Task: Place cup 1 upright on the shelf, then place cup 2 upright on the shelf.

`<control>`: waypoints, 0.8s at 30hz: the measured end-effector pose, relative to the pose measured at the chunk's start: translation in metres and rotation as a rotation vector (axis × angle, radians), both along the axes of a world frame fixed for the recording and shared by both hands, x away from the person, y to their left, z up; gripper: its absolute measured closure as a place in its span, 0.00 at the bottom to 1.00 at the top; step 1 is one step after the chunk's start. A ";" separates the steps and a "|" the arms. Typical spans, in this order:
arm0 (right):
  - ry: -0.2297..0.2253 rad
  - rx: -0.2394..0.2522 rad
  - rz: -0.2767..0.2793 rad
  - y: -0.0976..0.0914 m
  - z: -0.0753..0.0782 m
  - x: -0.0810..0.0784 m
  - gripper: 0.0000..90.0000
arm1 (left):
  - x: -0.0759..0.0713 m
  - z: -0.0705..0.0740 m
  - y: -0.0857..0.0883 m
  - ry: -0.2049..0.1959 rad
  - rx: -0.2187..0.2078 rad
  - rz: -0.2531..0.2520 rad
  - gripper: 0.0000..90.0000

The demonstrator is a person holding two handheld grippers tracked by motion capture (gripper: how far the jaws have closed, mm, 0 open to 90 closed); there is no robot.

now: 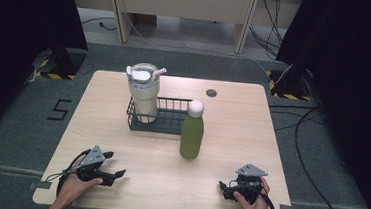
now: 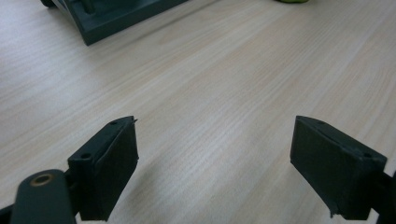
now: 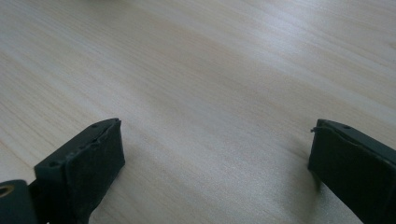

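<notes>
Down at the near edge of the table [image 1: 120, 144], the left hand-held gripper [image 1: 114, 167] rests in the person's left hand [image 1: 74, 186], its jaws spread wide with nothing between them; the left gripper view looks along them at bare wood, with a corner of the dark wire basket [image 2: 107, 18] at the top edge. Over at the near right corner, the right hand-held gripper [image 1: 223, 189] sits low in the right hand [image 1: 256, 205], and the right gripper view shows its jaws equally parted over empty wood grain.

Nearest to both, and roughly midway between them though farther up the table, stands the green bottle [image 1: 191, 135] with its round white cap [image 1: 195, 107]. It is upright, just in front of the basket's right end (touching it or not, I cannot tell from here). It looks stiff and smooth-walled, probably metal, so I would expect it to be slippery under hard pads and fairly heavy if it is full. Being tall and narrow, it should tip easily if nudged near the top. The best hold, to my eye, is square across the body around mid-height, not on the rounded cap.

Behind it, at the left end of the basket [image 1: 167, 120], stands a pale tumbler [image 1: 143, 93] with a lid and a straw, well apart from either hand-held gripper.
</notes>
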State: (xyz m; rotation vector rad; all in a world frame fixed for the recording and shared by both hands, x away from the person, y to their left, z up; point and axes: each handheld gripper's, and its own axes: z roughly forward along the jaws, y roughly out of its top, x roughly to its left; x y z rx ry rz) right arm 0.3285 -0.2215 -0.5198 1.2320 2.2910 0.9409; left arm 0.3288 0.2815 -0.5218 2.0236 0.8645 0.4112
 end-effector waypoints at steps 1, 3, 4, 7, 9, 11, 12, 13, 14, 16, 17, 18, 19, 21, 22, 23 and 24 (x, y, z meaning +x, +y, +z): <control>0.000 0.000 0.000 0.000 0.000 0.000 0.04 | -0.001 0.000 0.000 0.005 0.002 0.002 0.16; -0.002 -0.001 0.001 0.000 0.000 0.000 0.04 | -0.003 0.000 0.001 0.007 0.005 0.005 0.16; -0.002 -0.002 0.001 0.000 0.000 0.000 0.04 | -0.004 0.000 0.001 0.006 0.006 0.005 0.16; -0.003 -0.002 0.003 0.000 0.000 0.000 0.04 | -0.008 0.000 0.002 0.003 0.018 0.004 0.16; -0.003 -0.002 0.002 0.000 0.000 0.000 0.04 | -0.010 0.000 0.003 0.005 0.032 0.010 0.16; -0.004 -0.003 0.004 0.000 0.000 0.000 0.04 | -0.010 -0.002 0.003 0.013 0.041 0.017 0.16; -0.004 -0.003 0.004 0.000 0.000 0.000 0.04 | -0.010 -0.002 0.004 0.017 0.044 0.019 0.16; -0.004 -0.002 0.002 0.000 0.000 0.000 0.04 | -0.010 -0.002 0.004 0.019 0.048 0.020 0.16; -0.004 -0.002 0.002 0.000 0.000 0.000 0.04 | -0.010 -0.002 0.004 0.022 0.050 0.021 0.16; -0.005 -0.002 0.002 0.000 0.000 -0.001 0.04 | -0.010 -0.002 0.004 0.037 0.070 0.021 0.16; -0.005 -0.002 0.001 0.000 0.000 -0.001 0.04 | -0.010 -0.003 0.004 0.046 0.085 0.020 0.16; -0.005 -0.002 0.002 0.000 0.000 -0.001 0.04 | -0.010 -0.004 0.003 0.053 0.101 0.019 0.16; -0.004 -0.002 0.002 0.000 0.000 -0.001 0.04 | -0.009 -0.004 0.003 0.061 0.102 0.013 0.16; -0.005 -0.002 0.001 0.000 0.000 -0.001 0.04 | -0.008 -0.004 0.004 0.074 0.093 0.011 0.15; -0.005 -0.002 0.002 0.000 0.000 -0.001 0.04 | -0.008 -0.004 0.004 0.073 0.095 0.012 0.15; -0.005 -0.003 0.003 0.000 0.000 -0.001 0.04 | -0.009 -0.004 0.003 0.072 0.097 0.012 0.15; -0.003 -0.002 0.002 0.000 0.000 -0.001 0.04 | -0.009 -0.004 0.003 0.072 0.098 0.013 0.15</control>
